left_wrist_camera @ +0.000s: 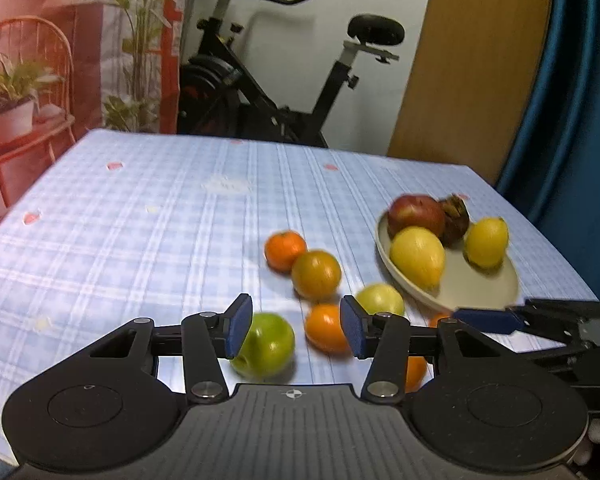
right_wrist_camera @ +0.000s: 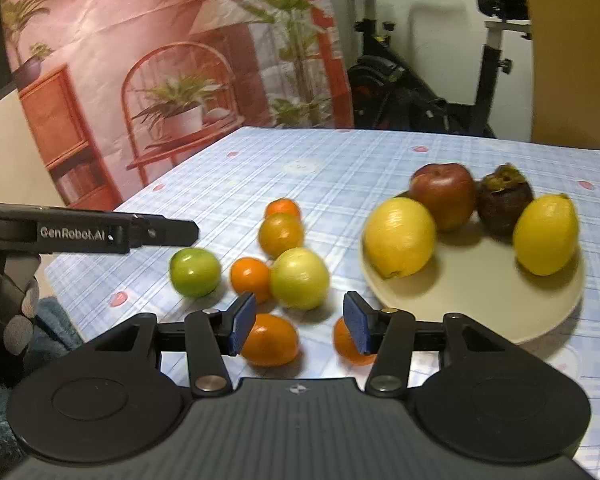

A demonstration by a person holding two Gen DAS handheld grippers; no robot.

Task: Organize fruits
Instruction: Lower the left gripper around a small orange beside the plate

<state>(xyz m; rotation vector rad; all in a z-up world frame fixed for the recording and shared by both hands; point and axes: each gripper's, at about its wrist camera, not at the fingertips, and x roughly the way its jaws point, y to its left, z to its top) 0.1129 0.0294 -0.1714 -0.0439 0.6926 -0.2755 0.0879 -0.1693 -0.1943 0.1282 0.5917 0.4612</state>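
Over checkered tablecloth (left_wrist_camera: 140, 220), both tools (left_wrist_camera: 296, 330) (right_wrist_camera: 300, 322) tilt downward, empty, parted.

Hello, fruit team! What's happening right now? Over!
Left gripper and right gripper: jaws open, empty. Two lemons, apple, mangosteen on plate. Oranges, green fruit loose on table. Nothing blocking.

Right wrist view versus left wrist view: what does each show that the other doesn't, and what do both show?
Right wrist only: two oranges in full right before its claw, and a gloved hand.

Left wrist only: a blue curtain beyond the table.

Both: the plate with two lemons, a red apple and a dark fruit; loose fruit including the green one; the checked cloth.
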